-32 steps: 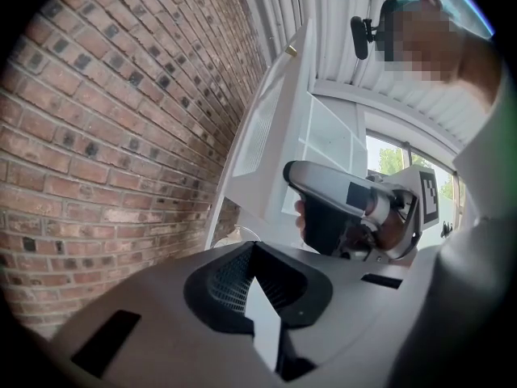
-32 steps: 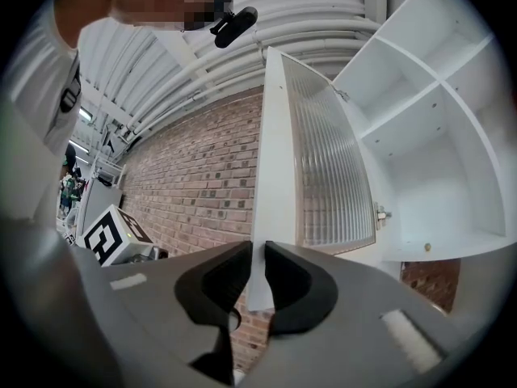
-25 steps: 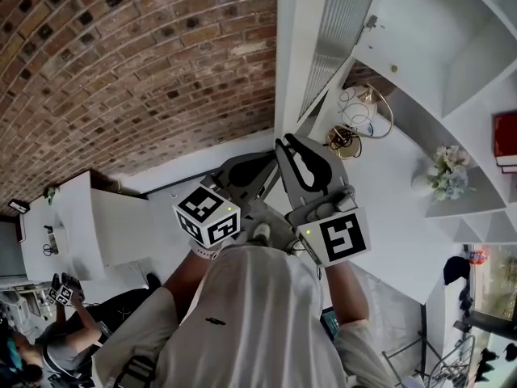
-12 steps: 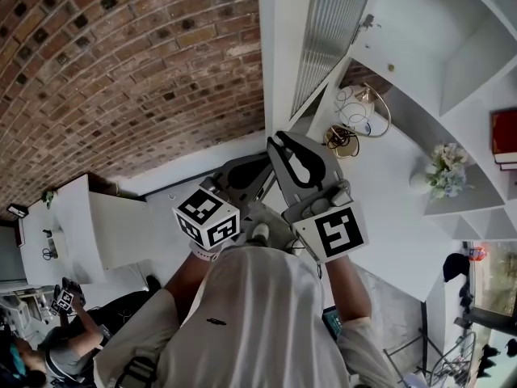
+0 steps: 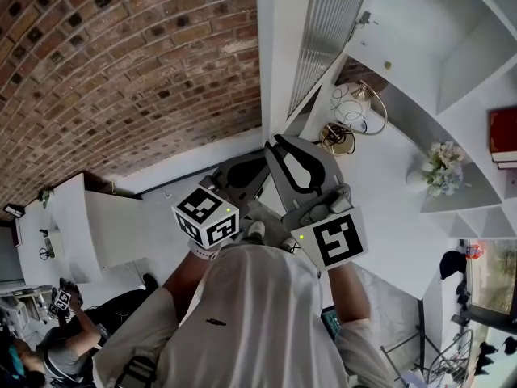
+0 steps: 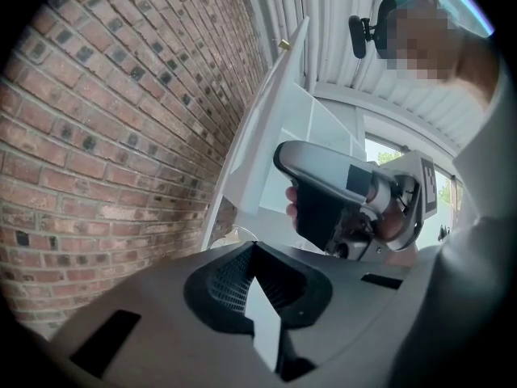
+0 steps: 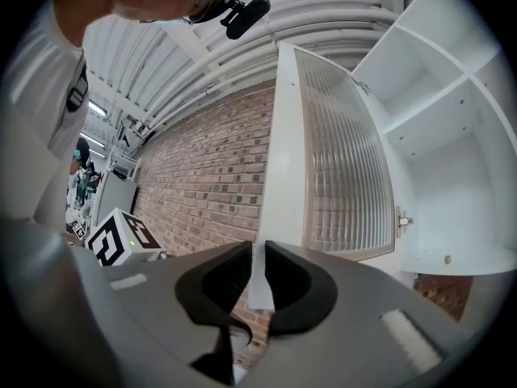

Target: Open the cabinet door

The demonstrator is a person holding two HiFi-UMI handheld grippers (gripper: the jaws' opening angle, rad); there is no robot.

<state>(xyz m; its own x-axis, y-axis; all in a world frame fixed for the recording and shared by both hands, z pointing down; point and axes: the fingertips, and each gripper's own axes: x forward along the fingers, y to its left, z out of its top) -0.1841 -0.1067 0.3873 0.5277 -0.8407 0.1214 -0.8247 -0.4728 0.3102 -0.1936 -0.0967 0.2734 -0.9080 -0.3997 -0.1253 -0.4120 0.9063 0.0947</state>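
Cabinet door [image 5: 325,43] open, right gripper [image 5: 276,141] pinching its edge

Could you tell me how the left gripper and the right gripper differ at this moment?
The right gripper is clamped on the door edge; the left gripper is shut on nothing. In the head view the right gripper reaches the door, while the left gripper sits back beside it. Both look like the same grey two-jaw model.

Bright even daylight; strong fisheye bending, dark vignetted corners, sharp focus
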